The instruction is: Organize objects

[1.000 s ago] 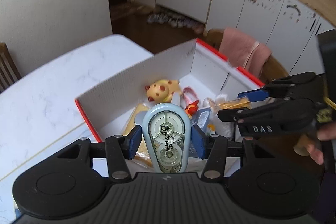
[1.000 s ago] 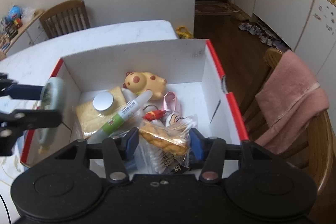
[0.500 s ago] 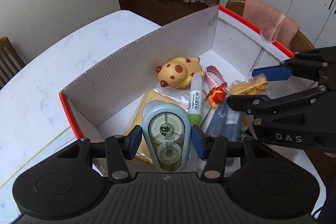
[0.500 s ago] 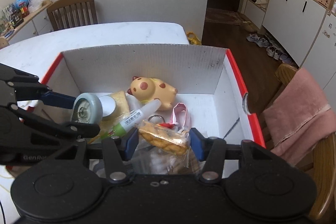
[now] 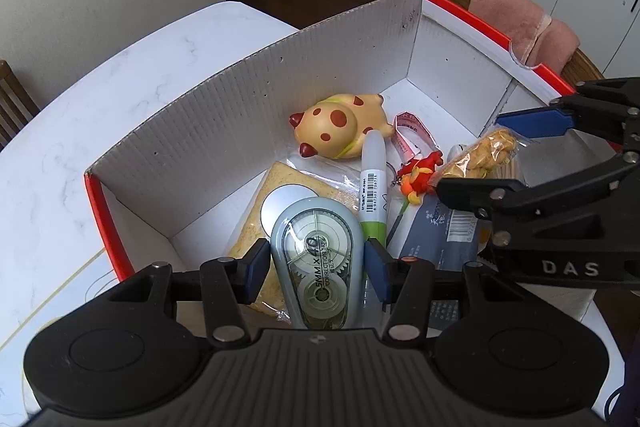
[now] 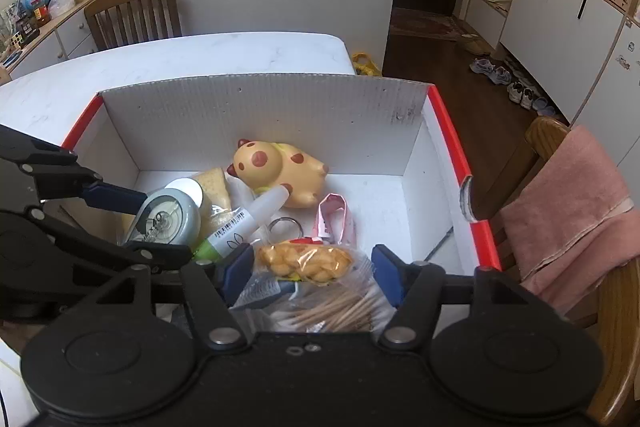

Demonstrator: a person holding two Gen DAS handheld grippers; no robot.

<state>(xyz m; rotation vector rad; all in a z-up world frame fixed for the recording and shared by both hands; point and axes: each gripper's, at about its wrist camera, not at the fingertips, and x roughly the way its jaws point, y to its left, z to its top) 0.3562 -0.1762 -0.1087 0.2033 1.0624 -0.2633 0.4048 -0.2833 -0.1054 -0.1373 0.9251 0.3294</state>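
Your left gripper (image 5: pixel 316 263) clamps grey correction tape dispenser (image 5: pixel 314 259) over red-edged white cardboard box (image 5: pixel 240 115) | right gripper (image 6: pixel 312 271) jaws just opened, clear snack bag (image 6: pixel 306 261) loose between | green-capped marker (image 5: pixel 374 187) at 1 o'clock, spotted yellow toy (image 5: pixel 332 131) at 12

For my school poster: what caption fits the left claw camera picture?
Left claw lowers correction tape into a cardboard box of odds and ends.
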